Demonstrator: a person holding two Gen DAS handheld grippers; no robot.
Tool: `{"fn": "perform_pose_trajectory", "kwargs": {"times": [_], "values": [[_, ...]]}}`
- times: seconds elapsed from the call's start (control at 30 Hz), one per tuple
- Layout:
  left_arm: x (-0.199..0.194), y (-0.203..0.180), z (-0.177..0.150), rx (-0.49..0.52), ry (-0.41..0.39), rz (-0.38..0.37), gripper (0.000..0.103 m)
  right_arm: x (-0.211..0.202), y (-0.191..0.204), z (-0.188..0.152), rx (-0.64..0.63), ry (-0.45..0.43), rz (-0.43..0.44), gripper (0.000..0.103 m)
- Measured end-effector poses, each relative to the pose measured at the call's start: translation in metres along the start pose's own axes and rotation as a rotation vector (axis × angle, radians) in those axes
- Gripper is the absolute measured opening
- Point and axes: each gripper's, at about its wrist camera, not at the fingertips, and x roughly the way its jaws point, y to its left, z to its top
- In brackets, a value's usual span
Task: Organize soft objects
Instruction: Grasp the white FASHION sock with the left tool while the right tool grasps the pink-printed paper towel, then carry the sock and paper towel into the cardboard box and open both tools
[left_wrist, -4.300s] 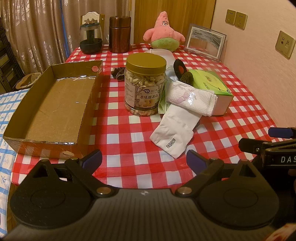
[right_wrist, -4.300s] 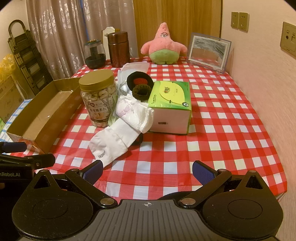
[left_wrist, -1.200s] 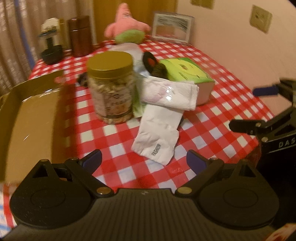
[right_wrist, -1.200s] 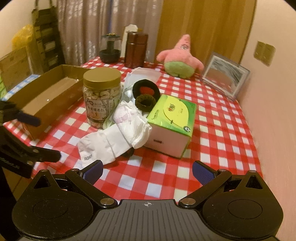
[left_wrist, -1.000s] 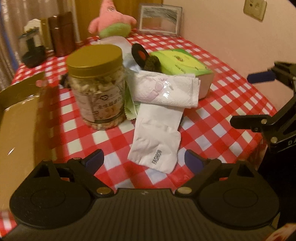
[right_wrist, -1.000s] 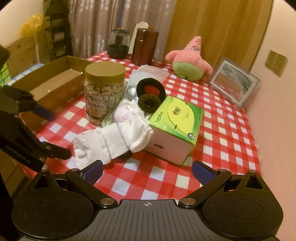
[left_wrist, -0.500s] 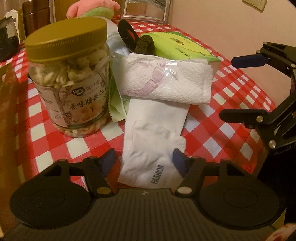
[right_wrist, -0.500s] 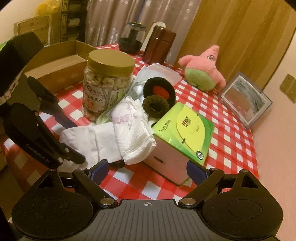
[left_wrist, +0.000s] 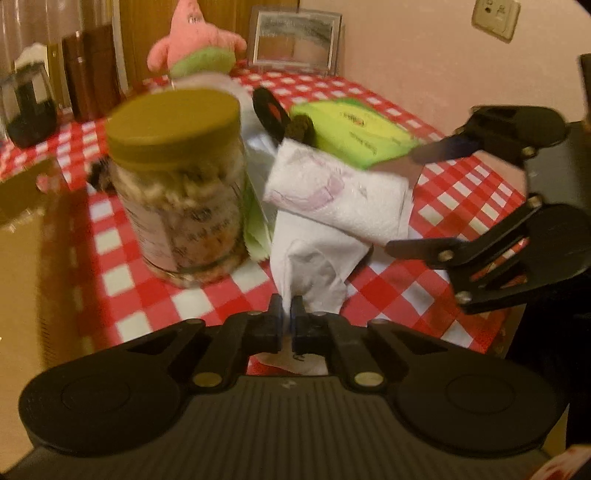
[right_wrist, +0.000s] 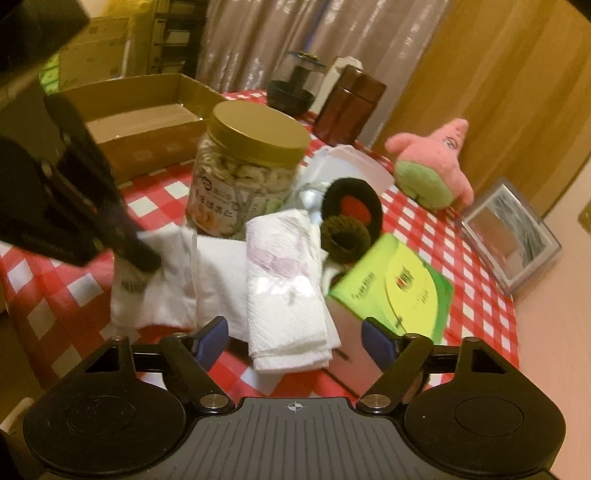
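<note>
Pinching a fold of the white sock (left_wrist: 314, 266), the left gripper (left_wrist: 286, 325) has its fingers (left_wrist: 271, 326) closed tight on the fabric, and the sock's near end is drawn up off the red-and-white checked tabletop (left_wrist: 207, 295) between them. The sock's printed cuff end shows just below those fingers in the right wrist view, though blur makes the lettering unreadable. The right gripper (right_wrist: 295, 341) has its fingers (right_wrist: 212, 341) wide and closing, with the folded white tissue pack (right_wrist: 286, 284) lying between them; the pads do not seem to press on it yet, as far as the soft focus allows. That pack rests across the far part of the sock and leans against the green tissue box (right_wrist: 402, 288).

Just left of the sock stands a clear jar of nuts (right_wrist: 247, 173) with a gold lid. Behind the pack sit a dark green scrunchie (right_wrist: 345, 232) and a black ring-shaped soft piece with a red centre (right_wrist: 354, 206), touching each other. Farther back a pink star plush (right_wrist: 436, 166) sits near a silver picture frame (right_wrist: 513, 236). An open cardboard box (right_wrist: 147, 114) lies on the left side, beside a brown canister (right_wrist: 351, 107) and a dark glass-domed pot (right_wrist: 295, 85).
</note>
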Motion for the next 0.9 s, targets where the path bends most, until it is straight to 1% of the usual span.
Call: {"fn": "perform_pose_trajectory", "kwargs": {"times": [0.2,0.23,0.27,0.3,0.4,0.43,0.5,0.57,0.73,0.9], "values": [[-0.020,0.008,0.005,0.032,-0.013,0.021,0.003,0.022,0.008,0.009,0.000,0.016,0.025,0.064],[-0.022,0.009,0.005,0.035,-0.017,0.020,0.003,0.026,0.009,0.011,0.008,0.020,0.034,0.059],[-0.023,0.010,0.006,0.038,-0.018,0.019,0.003,0.029,0.009,0.012,0.017,0.022,0.042,0.051],[-0.025,0.010,0.006,0.045,-0.017,0.021,0.003,0.031,0.010,0.013,0.026,0.025,0.045,0.050],[-0.026,0.011,0.004,0.057,-0.011,0.025,0.003,0.033,0.011,0.014,0.044,0.025,0.051,0.046],[-0.026,0.011,0.003,0.060,-0.007,0.025,0.003,0.032,0.011,0.014,0.052,0.023,0.055,0.042],[-0.028,0.010,0.001,0.065,-0.006,0.026,0.003,0.029,0.008,0.014,0.073,0.019,0.057,0.037],[-0.032,0.008,0.000,0.072,-0.007,0.027,0.003,0.023,0.004,0.014,0.108,0.015,0.052,0.029],[-0.047,0.002,0.002,0.090,-0.022,0.051,0.003,0.002,0.001,0.010,0.175,0.007,0.021,0.028],[-0.076,-0.003,0.006,0.104,-0.054,0.088,0.003,-0.024,-0.004,0.012,0.223,-0.010,-0.022,0.028]]}}
